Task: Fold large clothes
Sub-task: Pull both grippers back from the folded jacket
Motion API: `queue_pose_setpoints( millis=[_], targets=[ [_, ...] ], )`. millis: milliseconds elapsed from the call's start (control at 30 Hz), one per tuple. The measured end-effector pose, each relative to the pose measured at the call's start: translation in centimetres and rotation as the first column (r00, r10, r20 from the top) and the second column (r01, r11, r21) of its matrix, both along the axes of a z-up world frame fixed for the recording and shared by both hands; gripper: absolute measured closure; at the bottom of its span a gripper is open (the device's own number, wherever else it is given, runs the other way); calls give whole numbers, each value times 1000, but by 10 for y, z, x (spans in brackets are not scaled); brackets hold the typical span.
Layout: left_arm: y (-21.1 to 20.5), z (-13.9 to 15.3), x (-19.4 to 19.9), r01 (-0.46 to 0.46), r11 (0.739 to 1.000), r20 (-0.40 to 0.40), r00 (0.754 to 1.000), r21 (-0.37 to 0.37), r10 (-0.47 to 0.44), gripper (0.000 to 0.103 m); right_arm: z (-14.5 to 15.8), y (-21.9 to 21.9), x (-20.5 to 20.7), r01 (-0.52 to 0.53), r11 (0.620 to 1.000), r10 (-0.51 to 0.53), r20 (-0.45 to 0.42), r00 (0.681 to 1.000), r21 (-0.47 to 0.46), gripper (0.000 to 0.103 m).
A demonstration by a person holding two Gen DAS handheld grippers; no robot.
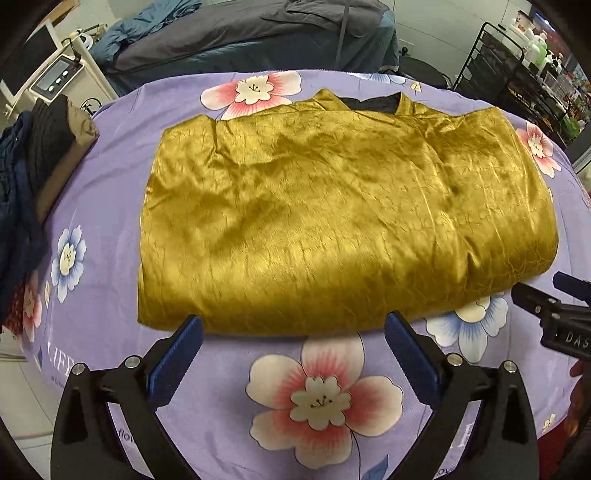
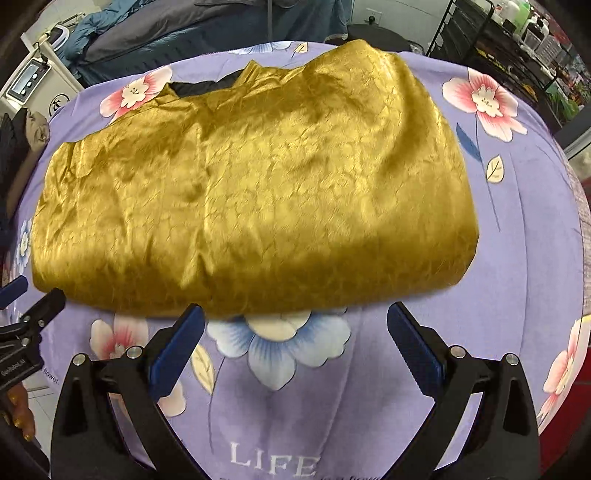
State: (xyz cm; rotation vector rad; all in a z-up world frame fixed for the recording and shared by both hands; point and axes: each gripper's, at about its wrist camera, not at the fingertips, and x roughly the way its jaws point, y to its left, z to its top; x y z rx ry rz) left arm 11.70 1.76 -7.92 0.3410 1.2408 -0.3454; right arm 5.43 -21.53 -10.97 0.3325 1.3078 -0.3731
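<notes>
Gold garment [image 1: 332,214] lies folded into a thick, rough rectangle on the tabletop, on top of a purple flowered sheet [image 1: 229,406] that covers the whole surface. Fabric is shiny and crinkled, with many small creases. At the garment's far edge the collar opening shows a dark lining [image 1: 373,101]. Its near edge is a rounded fold.

Left claw [image 1: 293,328] — wide open, blue pads spread apart, holding nothing. It sits just short of the garment's near edge, over a large pink-and-white printed flower; the left pad tip is at the fold line, though I cannot tell if it touches. Right claw [image 2: 295,317] — also wide open and empty, just before the garment's near edge toward its right end, over a blue printed flower. In the left wrist view the right claw shows at the garment's near right corner; in the right wrist view the left claw's tip appears at the garment's near left corner.

Left of the garment, at the edge of the tabletop, a pile of dark clothes [image 1: 44,147] rests, well apart from it. Beyond the garment's far side stands a bed with blue and grey bedding [image 1: 240,33]. Beyond its far right corner, a black wire rack [image 1: 517,62] holds bottles. White lettering "LIFE" is printed on the sheet on the garment's near side.
</notes>
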Motion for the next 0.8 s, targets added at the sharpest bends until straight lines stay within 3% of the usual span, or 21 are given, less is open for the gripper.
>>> queue_pose_setpoints(
  millis=[100, 267, 467, 800],
  targets=[
    [-8, 7, -5, 22, 1000, 9, 1000, 11, -22, 7, 5, 11, -1, -15, 1000, 15, 2, 1000, 26, 6],
    [-17, 30, -6, 54, 998, 64, 996, 27, -56, 7, 29, 28, 5, -82, 996, 82, 21, 996, -25, 6],
    [-17, 30, -8, 46, 998, 71, 996, 43, -49, 7, 59, 35, 6, -111, 992, 115, 54, 992, -57, 6],
    [-5, 27, -12, 8, 999, 46, 999, 38, -10, 7, 52, 34, -6, -70, 997, 72, 49, 996, -45, 6]
  ],
)
